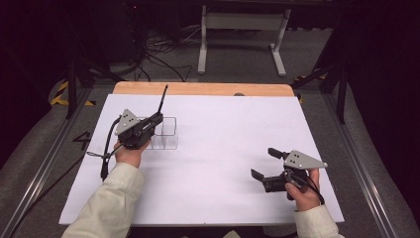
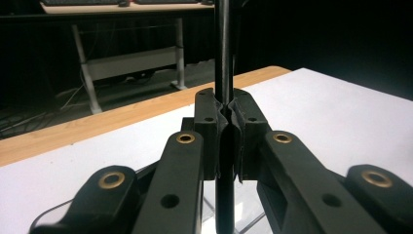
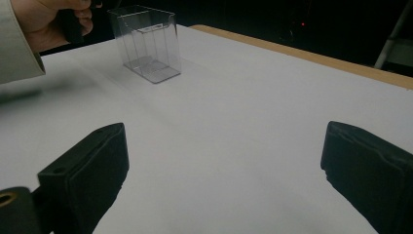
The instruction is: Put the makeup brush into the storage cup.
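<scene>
My left gripper (image 1: 157,119) (image 2: 225,114) is shut on a thin black rod (image 1: 163,99) (image 2: 223,48), which stands nearly upright and pokes out well above the jaws. It hovers over the left side of a clear plastic compartment box (image 1: 168,134) (image 2: 246,214) (image 3: 146,44). The rod's lower end runs down toward the box; which compartment it is over I cannot tell. At the table's right my right gripper (image 1: 264,162) (image 3: 224,165) rests low, open, with nothing between its pads (image 3: 92,170).
A white sheet (image 1: 223,148) covers the table, with a wooden strip (image 1: 203,89) along the far edge. Beyond it, a table frame (image 1: 242,29) and cables lie on the floor. The person's left hand (image 3: 44,24) is beside the box.
</scene>
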`<state>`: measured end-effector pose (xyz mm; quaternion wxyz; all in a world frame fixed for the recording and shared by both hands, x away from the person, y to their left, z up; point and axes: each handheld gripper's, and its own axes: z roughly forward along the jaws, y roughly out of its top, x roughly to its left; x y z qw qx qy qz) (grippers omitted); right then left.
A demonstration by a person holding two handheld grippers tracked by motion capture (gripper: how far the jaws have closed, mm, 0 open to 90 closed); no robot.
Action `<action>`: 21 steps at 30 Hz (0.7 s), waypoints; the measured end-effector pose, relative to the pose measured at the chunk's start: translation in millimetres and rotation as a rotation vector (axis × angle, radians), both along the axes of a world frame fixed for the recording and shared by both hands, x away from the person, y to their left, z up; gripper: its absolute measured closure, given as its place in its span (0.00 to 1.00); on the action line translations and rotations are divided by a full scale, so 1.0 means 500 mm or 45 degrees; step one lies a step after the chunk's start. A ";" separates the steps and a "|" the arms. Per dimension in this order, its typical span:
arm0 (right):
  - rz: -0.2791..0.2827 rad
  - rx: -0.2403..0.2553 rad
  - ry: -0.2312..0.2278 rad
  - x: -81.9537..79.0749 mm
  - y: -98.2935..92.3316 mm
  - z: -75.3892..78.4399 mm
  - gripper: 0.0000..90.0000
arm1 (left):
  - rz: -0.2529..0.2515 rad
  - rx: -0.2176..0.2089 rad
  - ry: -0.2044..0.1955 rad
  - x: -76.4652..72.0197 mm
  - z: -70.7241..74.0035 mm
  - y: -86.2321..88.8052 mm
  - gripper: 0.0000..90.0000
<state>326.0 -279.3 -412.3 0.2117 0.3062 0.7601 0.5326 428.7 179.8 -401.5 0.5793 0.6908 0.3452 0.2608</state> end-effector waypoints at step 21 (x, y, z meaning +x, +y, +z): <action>0.072 0.008 -0.004 -0.005 0.009 -0.003 0.04 | 0.074 0.060 -0.032 0.010 -0.017 -0.003 0.92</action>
